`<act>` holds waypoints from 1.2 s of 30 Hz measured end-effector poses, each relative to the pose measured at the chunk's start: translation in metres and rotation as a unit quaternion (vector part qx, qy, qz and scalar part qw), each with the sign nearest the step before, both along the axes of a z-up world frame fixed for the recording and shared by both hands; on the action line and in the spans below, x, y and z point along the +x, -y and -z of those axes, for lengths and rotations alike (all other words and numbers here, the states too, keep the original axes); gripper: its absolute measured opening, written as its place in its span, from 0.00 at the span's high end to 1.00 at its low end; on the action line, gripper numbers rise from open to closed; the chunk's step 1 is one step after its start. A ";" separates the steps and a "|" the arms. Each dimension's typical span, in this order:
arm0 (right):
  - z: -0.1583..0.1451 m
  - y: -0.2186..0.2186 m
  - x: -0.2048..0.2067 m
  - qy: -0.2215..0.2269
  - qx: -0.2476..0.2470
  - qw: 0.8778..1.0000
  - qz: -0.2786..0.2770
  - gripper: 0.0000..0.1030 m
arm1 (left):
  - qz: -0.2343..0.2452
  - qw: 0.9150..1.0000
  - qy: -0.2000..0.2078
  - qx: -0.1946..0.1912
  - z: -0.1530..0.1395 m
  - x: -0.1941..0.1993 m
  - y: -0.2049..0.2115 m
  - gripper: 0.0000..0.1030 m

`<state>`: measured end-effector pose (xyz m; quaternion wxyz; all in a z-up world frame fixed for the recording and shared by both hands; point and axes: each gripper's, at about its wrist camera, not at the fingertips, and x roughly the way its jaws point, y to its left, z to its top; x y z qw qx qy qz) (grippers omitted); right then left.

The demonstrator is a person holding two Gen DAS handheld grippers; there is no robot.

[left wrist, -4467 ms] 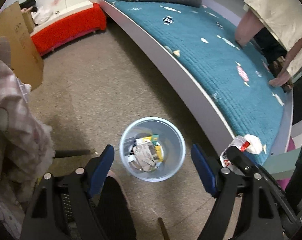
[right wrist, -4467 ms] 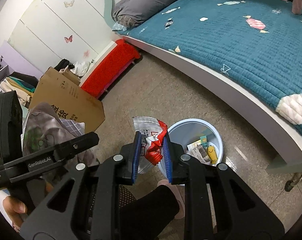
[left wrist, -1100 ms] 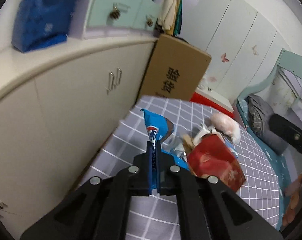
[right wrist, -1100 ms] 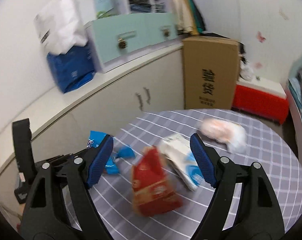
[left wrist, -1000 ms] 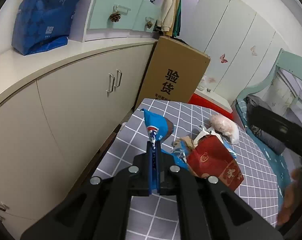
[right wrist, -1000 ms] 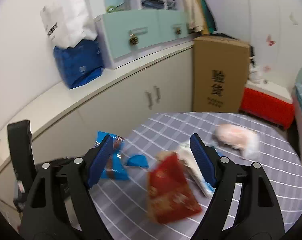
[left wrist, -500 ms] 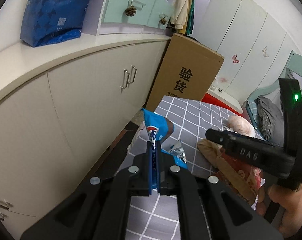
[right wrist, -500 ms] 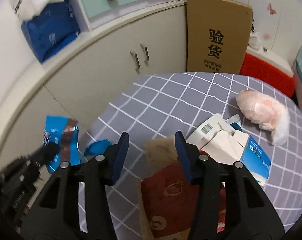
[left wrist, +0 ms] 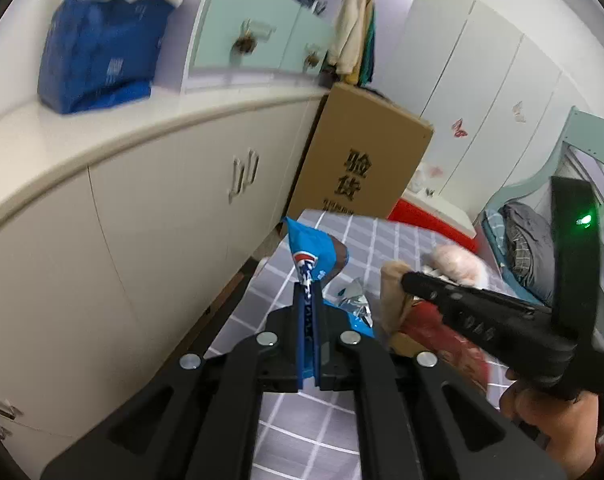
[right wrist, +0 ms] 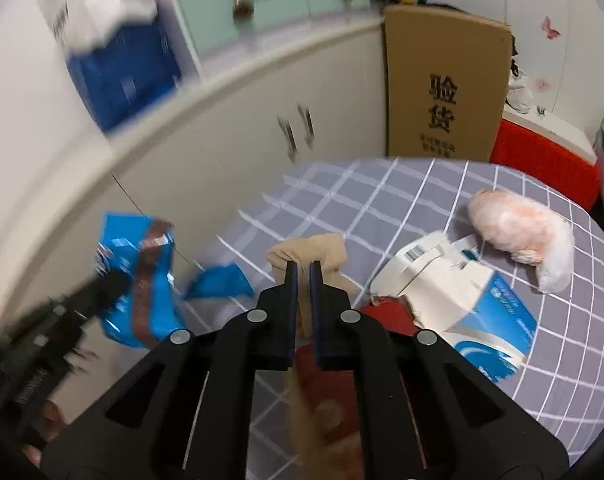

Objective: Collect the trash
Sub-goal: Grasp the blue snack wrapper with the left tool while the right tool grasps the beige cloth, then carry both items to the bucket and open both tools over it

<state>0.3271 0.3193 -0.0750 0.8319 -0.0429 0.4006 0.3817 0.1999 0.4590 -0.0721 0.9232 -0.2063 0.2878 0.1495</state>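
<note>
Already both tools are loaded, and the risks follow from how thin each hold looks. The left gripper (left wrist: 309,300) is clamped tight on the lower edge of a crinkled blue foil snack wrapper (left wrist: 313,254), which stands up just ahead of its tips; only a narrow strip seems pinched, so a quick swing could let the slick foil slide out. The right gripper (right wrist: 303,276) has just been closing, and its jaws now sit nearly together on a limp tan stocking-like piece of fabric (right wrist: 308,254) bunched just beyond the tips. That soft fabric appears to lie across the dark red glossy snack bag (right wrist: 386,314) directly below the jaws, so lifting may drag the bag toward the table edge, or the cloth may slip free if only a fold is caught. To the right of the right gripper lie a torn white-and-blue cardboard box (right wrist: 462,292) and, farther off, a pink-and-white crumpled plastic bag (right wrist: 522,232), both on the round table with a grey checked cloth (right wrist: 382,200). A torn blue wrapper scrap (right wrist: 218,282) lies just left of the tips. Compared with a second ago, the right gripper's jaws were spread wide above the litter with nothing between them, whereas the left one's grip on the blue wrapper looks unchanged.
</note>
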 end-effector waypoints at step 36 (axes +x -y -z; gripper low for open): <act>0.045 0.605 -0.154 0.034 0.162 0.914 0.371 0.93 | 0.459 0.882 -0.070 0.078 0.037 0.020 0.579 0.97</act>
